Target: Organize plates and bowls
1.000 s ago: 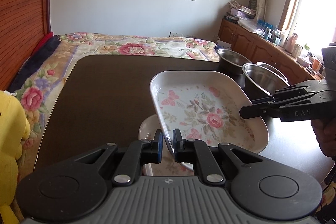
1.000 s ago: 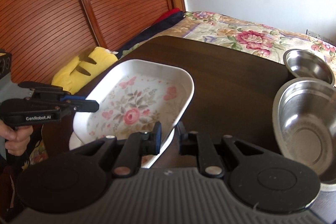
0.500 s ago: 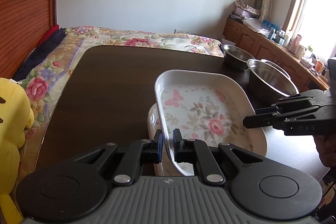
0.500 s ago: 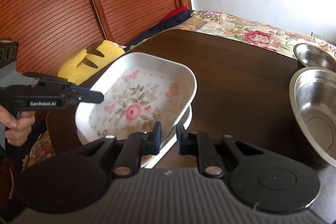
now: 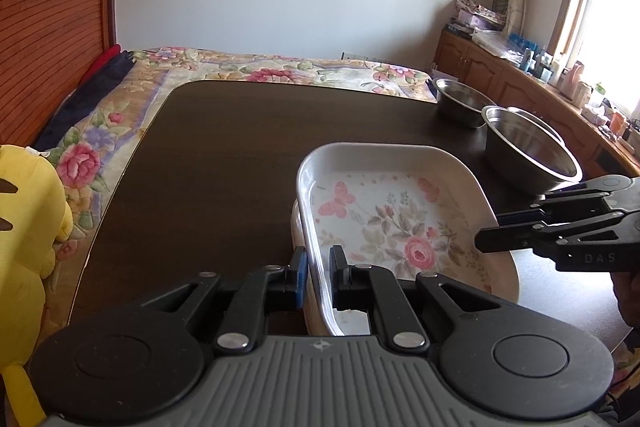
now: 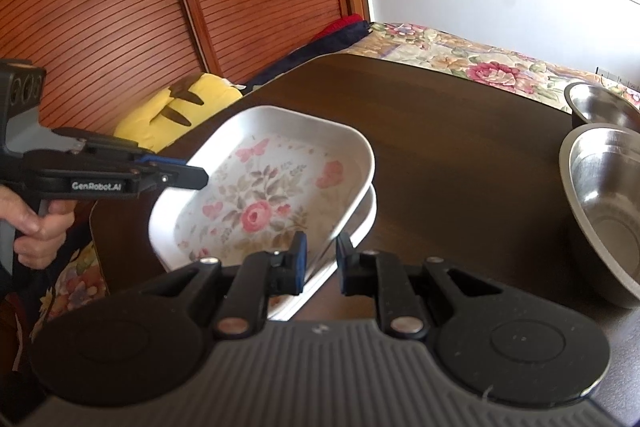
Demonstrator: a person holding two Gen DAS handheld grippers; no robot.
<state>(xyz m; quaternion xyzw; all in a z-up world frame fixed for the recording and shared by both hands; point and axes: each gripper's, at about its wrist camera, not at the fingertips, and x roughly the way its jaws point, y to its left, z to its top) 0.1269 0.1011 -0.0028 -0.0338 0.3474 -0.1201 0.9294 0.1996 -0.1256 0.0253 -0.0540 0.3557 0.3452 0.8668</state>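
A white floral plate (image 5: 400,227) (image 6: 260,195) sits slightly tilted on a second white plate (image 5: 295,225) (image 6: 362,227) at the near edge of the dark table (image 5: 220,167). My left gripper (image 5: 319,275) is shut on the floral plate's left rim and also shows from the side as the left gripper (image 6: 200,175). At the opposite rim, my right gripper (image 6: 322,261) is shut on the same plate; from the left it appears as the right gripper (image 5: 486,237). The lower plate is mostly hidden.
A large steel bowl (image 5: 528,151) (image 6: 608,199) and a small steel bowl (image 5: 460,99) (image 6: 604,103) stand to the right of the plates. A yellow plush toy (image 5: 28,219) lies off the table's left side, with a flowered bedspread (image 5: 280,67) beyond. A hand (image 6: 36,223) holds the left gripper.
The floral plate has come down and levelled out, now close over the lower plate. Both grippers moved down with it, keeping their hold on its rims.
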